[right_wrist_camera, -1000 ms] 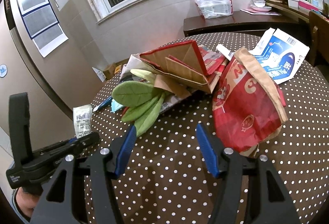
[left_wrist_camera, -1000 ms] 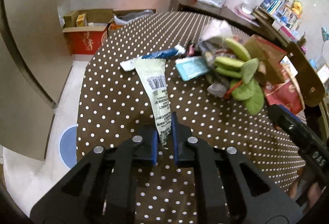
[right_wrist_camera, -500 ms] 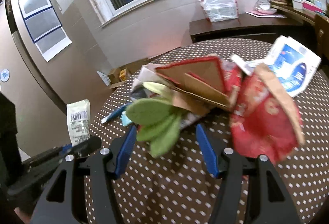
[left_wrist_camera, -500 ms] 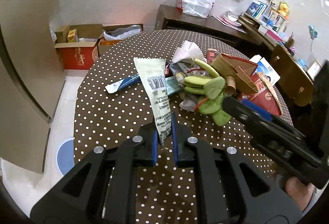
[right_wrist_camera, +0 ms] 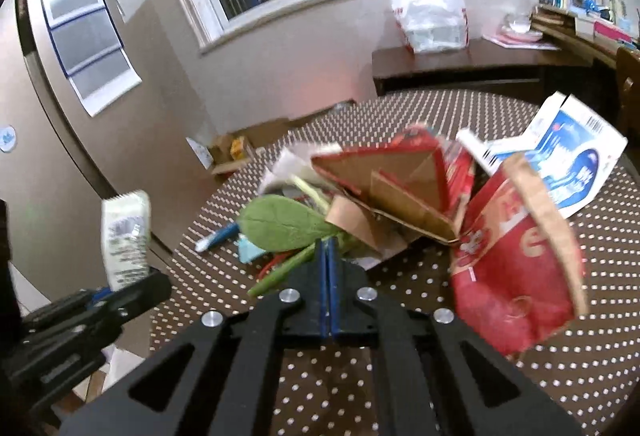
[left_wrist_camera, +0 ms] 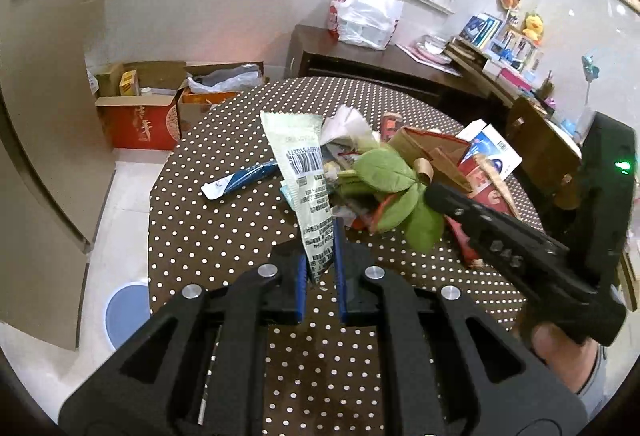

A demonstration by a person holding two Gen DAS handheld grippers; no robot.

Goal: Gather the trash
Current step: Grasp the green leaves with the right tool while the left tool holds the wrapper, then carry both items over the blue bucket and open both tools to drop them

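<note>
Left wrist view: the left gripper (left_wrist_camera: pixel 320 256) pinches the lower end of a pale green wrapper (left_wrist_camera: pixel 304 180), holding it upright above the polka-dot table (left_wrist_camera: pixel 208 228); its barcode shows (the small print is unreadable). The right gripper (right_wrist_camera: pixel 326 268) has its blue fingers pressed together at the green leaves (right_wrist_camera: pixel 280 222) in the trash pile; whether they grip a leaf cannot be told.

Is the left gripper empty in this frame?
No, the left gripper is clamped on a pale green wrapper that stands up between its fingers.
</note>
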